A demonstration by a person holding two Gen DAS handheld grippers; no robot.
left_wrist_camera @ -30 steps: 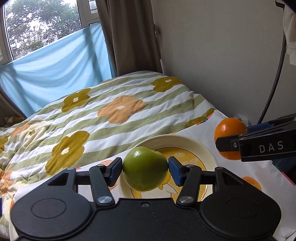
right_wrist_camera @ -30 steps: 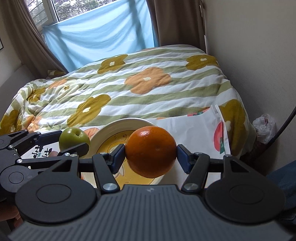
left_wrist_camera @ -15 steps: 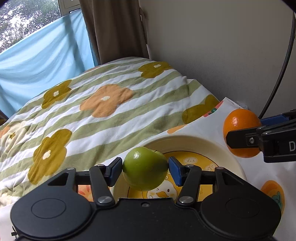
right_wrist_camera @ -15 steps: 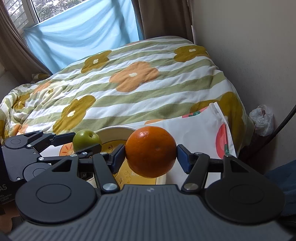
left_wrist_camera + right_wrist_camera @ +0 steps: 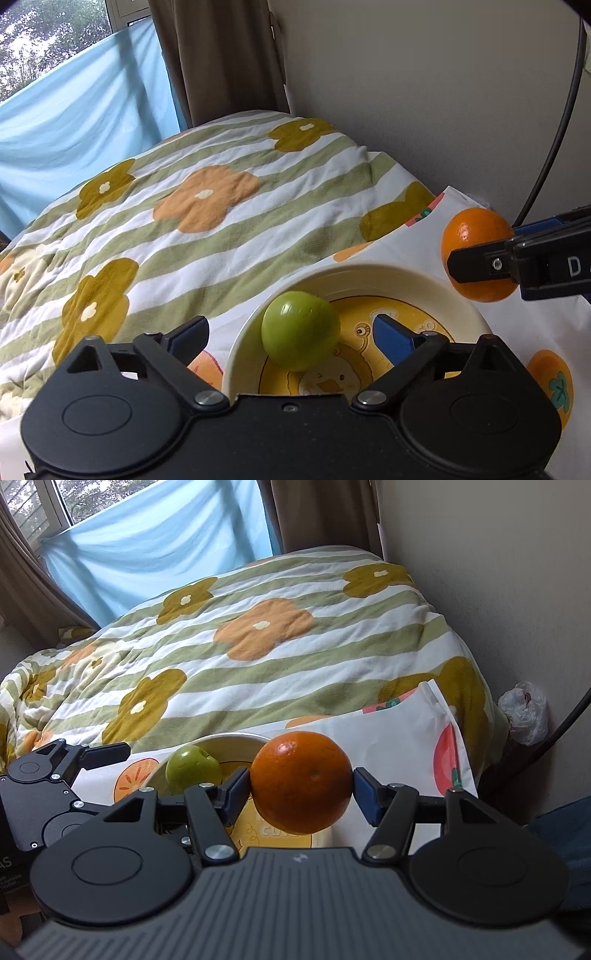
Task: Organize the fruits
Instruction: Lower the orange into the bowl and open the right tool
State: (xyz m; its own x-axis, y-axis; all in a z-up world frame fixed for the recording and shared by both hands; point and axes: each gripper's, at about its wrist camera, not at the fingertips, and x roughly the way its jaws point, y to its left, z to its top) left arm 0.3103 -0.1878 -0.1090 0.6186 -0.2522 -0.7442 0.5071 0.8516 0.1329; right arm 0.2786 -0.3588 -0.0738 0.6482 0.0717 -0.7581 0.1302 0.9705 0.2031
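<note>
A green apple [image 5: 300, 329] lies in the cream bowl [image 5: 369, 273] with a duck print, between the spread fingers of my left gripper [image 5: 291, 334], which is open and not touching it. The apple also shows in the right wrist view [image 5: 192, 769], in the bowl [image 5: 236, 738]. My right gripper [image 5: 301, 792] is shut on an orange [image 5: 301, 781] and holds it above the bowl's right side. The orange shows in the left wrist view [image 5: 476, 236], to the right of the bowl.
The bowl stands on a white cloth with fruit prints [image 5: 399, 746]. Beyond it lies a bed with a striped flowered quilt [image 5: 207, 206]. A wall [image 5: 424, 92] and a black cable [image 5: 554, 147] are on the right. A plastic bag [image 5: 524, 712] lies by the wall.
My left gripper has opened and let go of the green apple, which now lies in the bowl. My right gripper still holds the orange and has come closer to the bowl.
</note>
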